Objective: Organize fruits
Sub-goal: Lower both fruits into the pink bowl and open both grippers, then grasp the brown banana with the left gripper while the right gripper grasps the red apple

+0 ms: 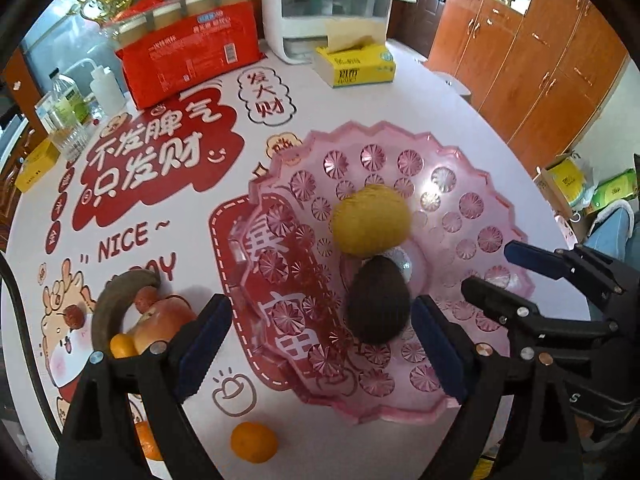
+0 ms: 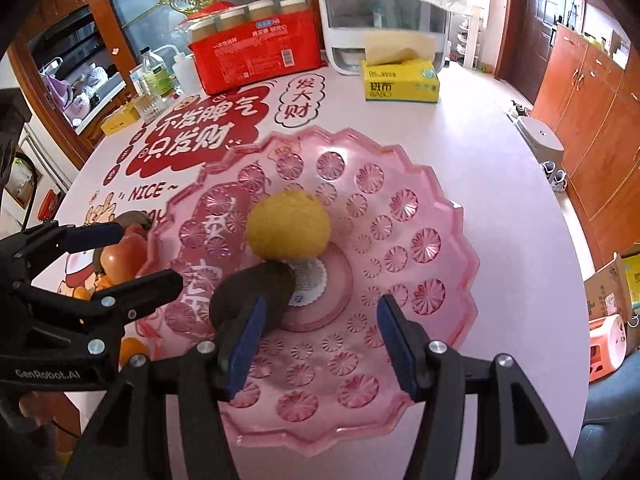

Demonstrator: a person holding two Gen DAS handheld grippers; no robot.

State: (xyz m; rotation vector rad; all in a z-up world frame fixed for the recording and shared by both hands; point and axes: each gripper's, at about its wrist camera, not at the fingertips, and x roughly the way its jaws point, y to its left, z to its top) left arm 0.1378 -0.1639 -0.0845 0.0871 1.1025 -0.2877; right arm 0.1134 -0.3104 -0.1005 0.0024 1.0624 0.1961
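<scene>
A: Where was the fruit vs. your fingers?

B: Dark avocado [image 1: 378, 304] lay in the pink dish [image 1: 472, 184], btwn my left gripper [image 1: 320, 344] fingers, untouched; jaws wide apart. Yellow fruit [image 1: 370, 220] sat just beyond it, touching.

A: Right one?

B: Right gripper [image 2: 322, 344] was parted, empty, over the dish; avocado by its left finger. Apple [image 1: 160, 320] and oranges [image 1: 254, 442] were outside the dish, on the table [image 1: 420, 92].
</scene>
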